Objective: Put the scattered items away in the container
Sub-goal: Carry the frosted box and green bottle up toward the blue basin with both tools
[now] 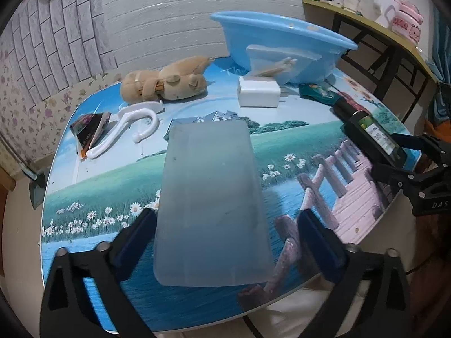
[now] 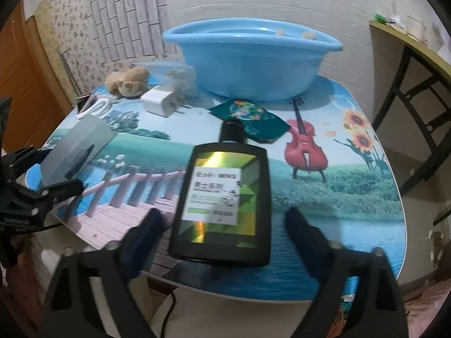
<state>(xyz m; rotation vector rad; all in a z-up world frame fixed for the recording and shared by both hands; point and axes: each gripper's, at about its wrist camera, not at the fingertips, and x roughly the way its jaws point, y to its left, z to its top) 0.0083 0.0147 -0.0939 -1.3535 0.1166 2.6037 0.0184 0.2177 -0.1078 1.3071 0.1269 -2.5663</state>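
Left wrist, translucent case (image 1: 211,202) (between spread fingers (image 1: 135,233))

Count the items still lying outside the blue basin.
8: translucent case, black bottle, green packet, white charger, zip bag, plush toy, white hook, dark wrapper.

Right wrist view. A black bottle (image 2: 222,200) with a green-gold label lies between the spread jaws of the right gripper (image 2: 225,233), cap pointing toward the blue basin (image 2: 251,59). Just before the basin lies a teal packet (image 2: 251,119); to its left, a white charger (image 2: 159,101) and plush toy (image 2: 126,81), all on the printed surface (image 2: 352,197).
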